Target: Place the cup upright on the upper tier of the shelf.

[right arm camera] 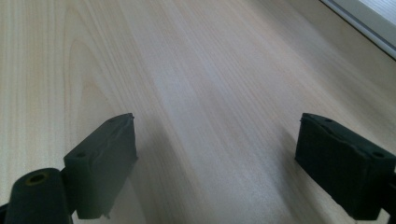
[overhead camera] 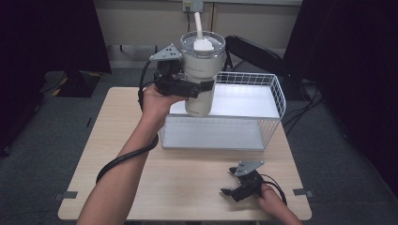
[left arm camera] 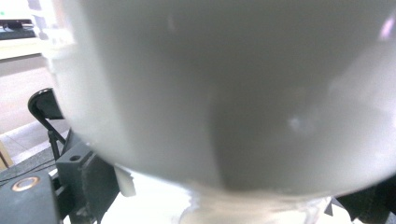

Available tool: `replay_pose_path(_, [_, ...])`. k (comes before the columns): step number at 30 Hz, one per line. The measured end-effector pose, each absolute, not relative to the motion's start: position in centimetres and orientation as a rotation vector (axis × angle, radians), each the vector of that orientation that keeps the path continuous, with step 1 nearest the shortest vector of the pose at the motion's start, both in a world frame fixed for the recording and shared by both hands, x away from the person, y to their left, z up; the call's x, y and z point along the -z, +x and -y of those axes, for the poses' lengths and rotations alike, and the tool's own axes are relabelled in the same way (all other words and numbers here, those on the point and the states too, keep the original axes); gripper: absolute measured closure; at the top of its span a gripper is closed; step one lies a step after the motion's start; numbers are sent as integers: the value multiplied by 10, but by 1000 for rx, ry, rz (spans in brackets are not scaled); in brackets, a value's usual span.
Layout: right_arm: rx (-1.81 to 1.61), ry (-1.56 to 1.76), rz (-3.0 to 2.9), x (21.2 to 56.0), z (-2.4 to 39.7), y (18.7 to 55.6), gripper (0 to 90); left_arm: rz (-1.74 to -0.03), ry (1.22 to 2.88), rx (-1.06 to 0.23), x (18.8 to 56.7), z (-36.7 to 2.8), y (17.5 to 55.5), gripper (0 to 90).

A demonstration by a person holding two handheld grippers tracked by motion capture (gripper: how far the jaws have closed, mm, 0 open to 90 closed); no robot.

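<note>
A white tumbler (overhead camera: pixel 201 75) is held upright in the air above the near-left corner of the white wire basket (overhead camera: pixel 277 101).

The tumbler's long axis is vertical, its clear lid and white straw (overhead camera: pixel 198 22) uppermost; nothing can be seen lying in the basket. The tumbler is clamped at mid-height by the left gripper (overhead camera: pixel 199 86). Near the basket's front, the right gripper (overhead camera: pixel 230 181) is rested on the wooden table (overhead camera: pixel 187 187) with jaws spread wide.

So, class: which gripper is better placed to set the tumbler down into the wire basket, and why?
Left. The left gripper already grips the tumbler above the wire basket; the right gripper rests open on the table.
</note>
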State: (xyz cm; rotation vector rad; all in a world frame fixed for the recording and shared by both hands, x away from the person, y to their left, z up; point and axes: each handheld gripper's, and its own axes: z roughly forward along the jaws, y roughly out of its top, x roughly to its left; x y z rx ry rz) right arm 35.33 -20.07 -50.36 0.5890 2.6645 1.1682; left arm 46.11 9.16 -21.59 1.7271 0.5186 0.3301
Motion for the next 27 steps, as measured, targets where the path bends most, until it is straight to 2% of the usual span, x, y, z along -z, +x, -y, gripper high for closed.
replay_pose_path(27, [-1166, 586, -2668, 504, 201, 353, 120, -535, 1734, -384, 223, -69, 491, 93])
